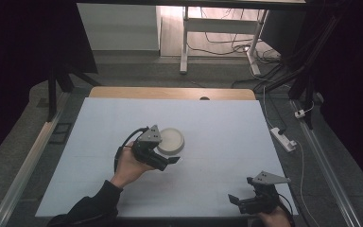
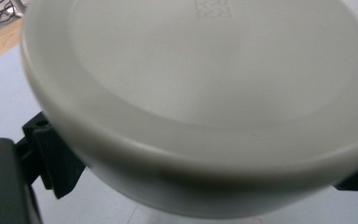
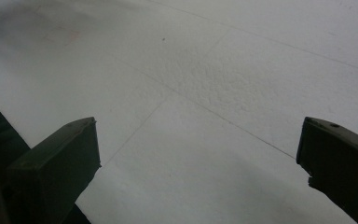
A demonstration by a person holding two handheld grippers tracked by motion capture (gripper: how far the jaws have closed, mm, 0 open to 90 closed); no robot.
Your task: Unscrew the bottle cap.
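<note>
White round bowl (image 1: 171, 140) sits near the middle of the white table sheet (image 1: 99, 142), a bit toward the wooden far edge (image 1: 170, 92). It lies flat side up: the left gripper view shows a flat disc face with a small embossed stamp (image 2: 213, 8), so it looks upside down, base pointing up. Round, so no long axis to call; its axis is vertical.

Left gripper (image 1: 166, 158) is at the bowl's near-left side, touching or just off the rim. In its own view the bowl (image 2: 205, 112) sits between the two black jaws, one at each side of the wall. Can't tell if they're clamped on it or just around it.

Right gripper (image 1: 240, 201) is well apart from the bowl, at the sheet's near-right corner, jaws spread wide over bare sheet (image 3: 214, 93), nothing in them.
</note>
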